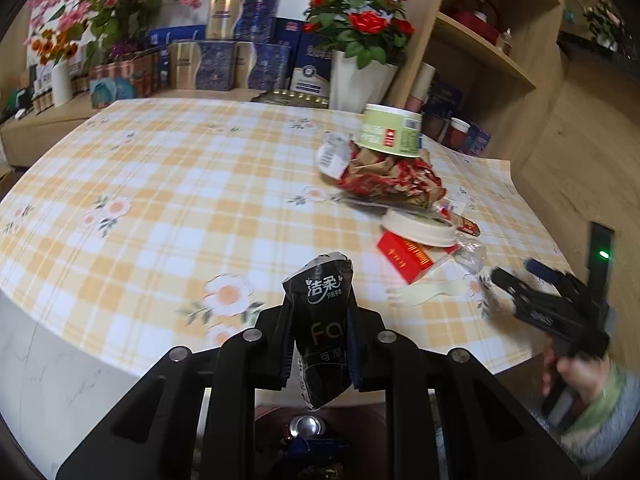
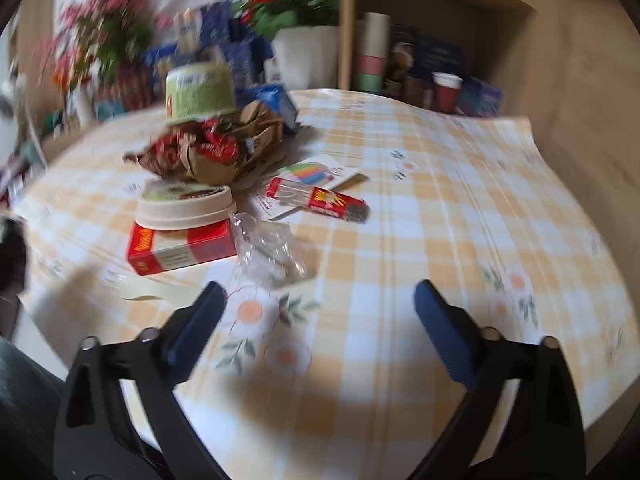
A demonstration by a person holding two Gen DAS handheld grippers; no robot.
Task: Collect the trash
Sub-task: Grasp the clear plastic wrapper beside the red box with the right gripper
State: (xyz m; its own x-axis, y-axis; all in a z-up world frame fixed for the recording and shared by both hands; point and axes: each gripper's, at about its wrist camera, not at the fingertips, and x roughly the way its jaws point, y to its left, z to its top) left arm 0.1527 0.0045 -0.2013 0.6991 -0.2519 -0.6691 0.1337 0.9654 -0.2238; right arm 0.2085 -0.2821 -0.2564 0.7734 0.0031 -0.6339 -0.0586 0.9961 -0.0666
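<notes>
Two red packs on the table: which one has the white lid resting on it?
The red box nearest the right gripper; the white lid overlaps its top. The slim red packet lies apart on a card.

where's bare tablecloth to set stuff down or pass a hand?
Free: the wide stretch left of the crumpled brown paper, out to the boxes along the wall; also the patch right of the red snack wrapper, toward the shelf. Crowded: green tub, paper, white lid, red box, clear plastic, pale fork, bunched together.
</notes>
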